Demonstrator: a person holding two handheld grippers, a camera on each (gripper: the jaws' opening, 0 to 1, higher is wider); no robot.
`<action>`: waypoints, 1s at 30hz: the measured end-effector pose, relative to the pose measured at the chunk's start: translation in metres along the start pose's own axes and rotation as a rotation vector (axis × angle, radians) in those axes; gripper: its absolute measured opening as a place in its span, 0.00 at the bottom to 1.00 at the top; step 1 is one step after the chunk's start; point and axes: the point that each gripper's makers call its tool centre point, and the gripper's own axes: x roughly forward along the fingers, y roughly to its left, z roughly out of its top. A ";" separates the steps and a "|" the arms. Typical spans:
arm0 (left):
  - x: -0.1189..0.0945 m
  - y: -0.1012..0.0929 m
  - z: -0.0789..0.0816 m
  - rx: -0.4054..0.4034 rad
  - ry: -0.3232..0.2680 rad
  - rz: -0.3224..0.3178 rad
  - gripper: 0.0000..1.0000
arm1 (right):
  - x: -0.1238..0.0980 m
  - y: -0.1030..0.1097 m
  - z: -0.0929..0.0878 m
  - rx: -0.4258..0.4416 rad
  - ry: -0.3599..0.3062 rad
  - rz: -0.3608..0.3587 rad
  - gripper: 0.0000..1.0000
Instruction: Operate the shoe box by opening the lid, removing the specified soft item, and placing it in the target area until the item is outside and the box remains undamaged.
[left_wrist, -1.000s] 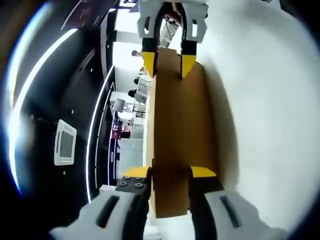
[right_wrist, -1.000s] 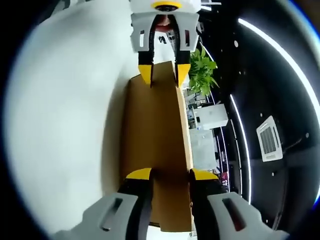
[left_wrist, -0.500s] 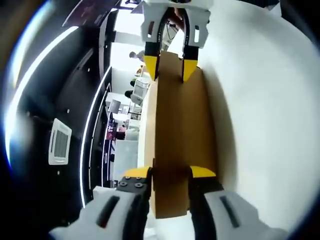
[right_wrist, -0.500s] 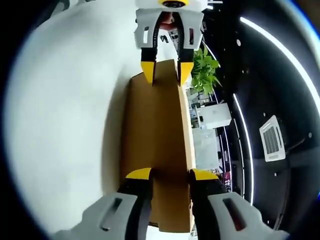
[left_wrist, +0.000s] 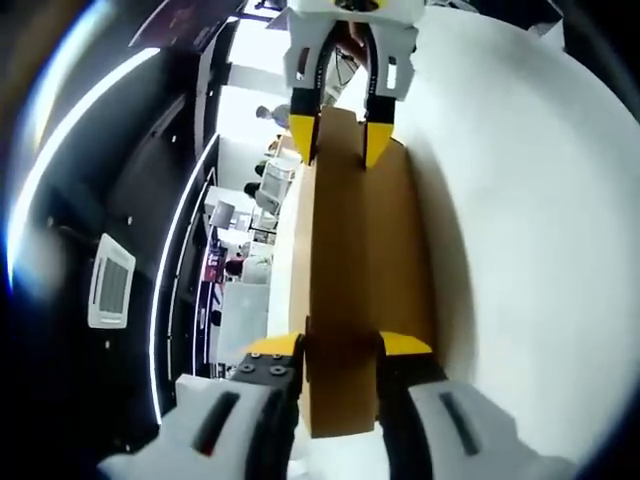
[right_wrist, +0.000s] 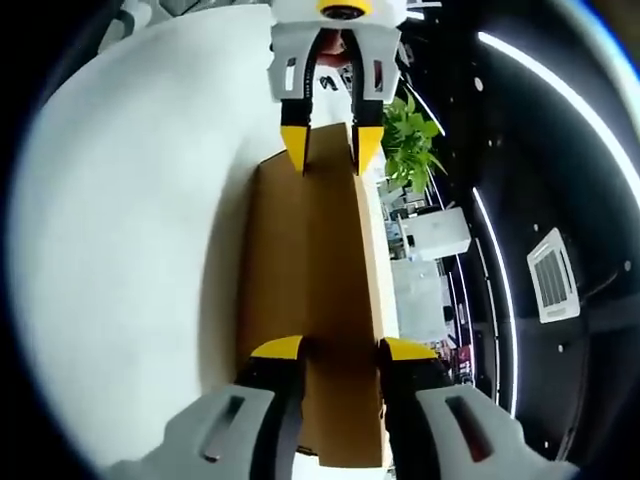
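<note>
Since the earlier frames both views had rolled a little, so the room behind slid across each picture, while the lid (left_wrist: 350, 290) stayed pinned at both ends. In the left gripper view the left gripper (left_wrist: 340, 348) rose from the near edge with its yellow-tipped fingers (left_wrist: 272, 346) closed on the near end of the brown cardboard lid, the card passing between them. At the far end of the same card the right gripper (left_wrist: 340, 140) came in from the top, its own yellow tips straddling the far edge and clamped on it. The white table (left_wrist: 530, 250) lay to the right of the lid, with a soft shadow beside the card. To the left was a dark ceiling with a light strip (left_wrist: 185, 260) and a square vent (left_wrist: 110, 282).

In the right gripper view the picture was mirrored: the right gripper (right_wrist: 340, 348) gripped the near end of the lid (right_wrist: 310, 290), and the left gripper (right_wrist: 328, 150) held the far end. The table (right_wrist: 130, 250) lay to the left. A green plant (right_wrist: 410, 140) stood to the right beyond the card. The box body and the soft item could not be made out.
</note>
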 end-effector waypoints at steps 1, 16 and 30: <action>0.000 0.000 0.000 0.000 0.000 -0.004 0.29 | 0.001 0.000 0.000 -0.001 0.000 -0.001 0.29; 0.001 0.009 -0.002 -0.013 0.006 -0.009 0.28 | 0.004 -0.011 0.004 -0.018 -0.020 -0.014 0.29; -0.002 0.023 0.000 -0.022 -0.016 0.004 0.28 | 0.003 -0.025 0.007 -0.030 -0.024 -0.054 0.28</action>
